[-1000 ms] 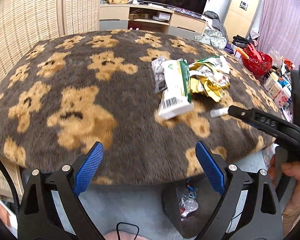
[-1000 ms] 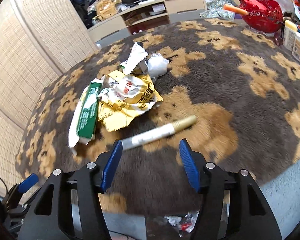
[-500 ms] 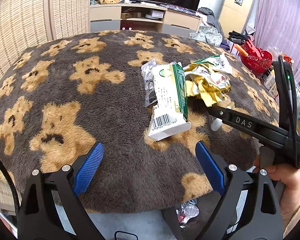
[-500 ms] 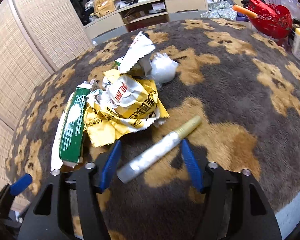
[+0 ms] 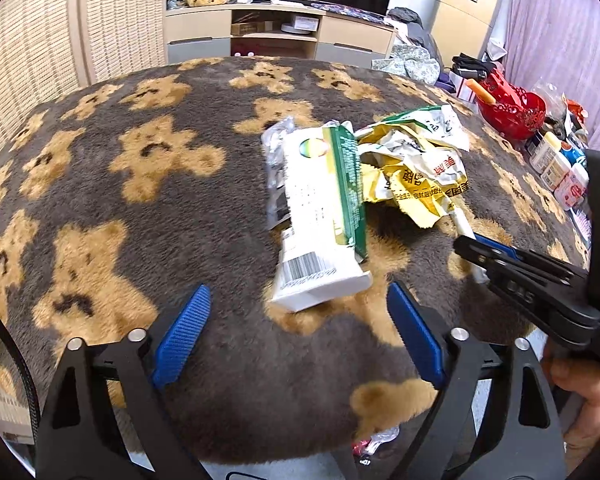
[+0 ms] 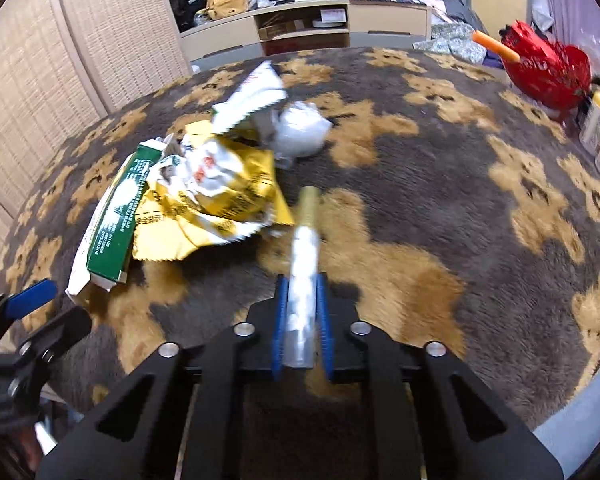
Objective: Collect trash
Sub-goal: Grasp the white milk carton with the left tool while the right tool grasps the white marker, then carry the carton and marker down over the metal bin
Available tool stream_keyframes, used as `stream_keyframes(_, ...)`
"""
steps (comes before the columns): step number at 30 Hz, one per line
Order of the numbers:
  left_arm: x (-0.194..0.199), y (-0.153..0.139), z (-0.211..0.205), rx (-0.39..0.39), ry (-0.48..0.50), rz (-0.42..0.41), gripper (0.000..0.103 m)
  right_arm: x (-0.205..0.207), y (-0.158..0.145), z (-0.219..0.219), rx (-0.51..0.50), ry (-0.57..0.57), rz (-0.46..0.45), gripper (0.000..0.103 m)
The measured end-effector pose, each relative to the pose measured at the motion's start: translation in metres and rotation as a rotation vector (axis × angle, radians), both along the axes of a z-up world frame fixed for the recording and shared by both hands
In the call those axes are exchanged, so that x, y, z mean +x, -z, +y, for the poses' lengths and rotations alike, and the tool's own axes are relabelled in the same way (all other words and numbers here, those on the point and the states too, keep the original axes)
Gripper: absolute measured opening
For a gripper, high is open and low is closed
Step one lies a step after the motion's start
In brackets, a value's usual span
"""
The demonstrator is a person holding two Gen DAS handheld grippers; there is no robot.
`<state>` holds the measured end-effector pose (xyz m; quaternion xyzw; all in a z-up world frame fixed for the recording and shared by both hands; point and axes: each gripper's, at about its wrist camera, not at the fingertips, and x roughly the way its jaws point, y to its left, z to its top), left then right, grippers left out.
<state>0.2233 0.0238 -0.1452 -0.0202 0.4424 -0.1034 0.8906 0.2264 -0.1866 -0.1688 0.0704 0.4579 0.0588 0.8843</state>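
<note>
My right gripper [image 6: 302, 292] is shut on a white tube with a gold cap [image 6: 304, 256], which points away along the fingers over the bear-patterned blanket. In the left wrist view the right gripper [image 5: 470, 246] shows at the right, holding that tube [image 5: 460, 220]. My left gripper [image 5: 300, 316] is open and empty, just in front of a white and green carton [image 5: 320, 216]. A crumpled yellow wrapper [image 5: 412, 176] lies beside the carton; both also show in the right wrist view, the wrapper [image 6: 220, 196] next to the carton [image 6: 116, 216]. A white crumpled wad [image 6: 300, 128] lies behind them.
The blanket [image 5: 140, 200] covers a round table. A red basket [image 5: 512, 108] and several small bottles [image 5: 556, 164] stand at the right edge. A bin with scraps [image 5: 372, 440] sits below the near edge. A TV cabinet [image 5: 276, 36] stands behind.
My right gripper has closed on the gold-capped tube, which now lies along its fingers. My left gripper has moved closer to the carton and stayed open.
</note>
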Motion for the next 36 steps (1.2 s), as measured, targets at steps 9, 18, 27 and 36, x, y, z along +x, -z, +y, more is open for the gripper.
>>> stream_keyframes(9, 0.027, 0.014, -0.005, -0.016, 0.017, 0.036, 0.048, -0.006, 0.004, -0.007, 0.064, -0.024, -0.033, 0.014)
stream_keyframes(18, 0.008, 0.010, -0.008, -0.018, 0.047, 0.034, 0.041, -0.019, 0.004, -0.015, 0.134, -0.039, -0.016, 0.014)
stream_keyframes(27, -0.045, 0.009, -0.008, -0.042, 0.063, 0.056, 0.040, -0.062, 0.001, -0.014, 0.100, -0.056, 0.005, 0.014)
stream_keyframes(36, -0.103, 0.006, -0.013, -0.083, 0.069, 0.052, 0.040, -0.108, -0.003, -0.030, 0.091, -0.040, 0.019, 0.014)
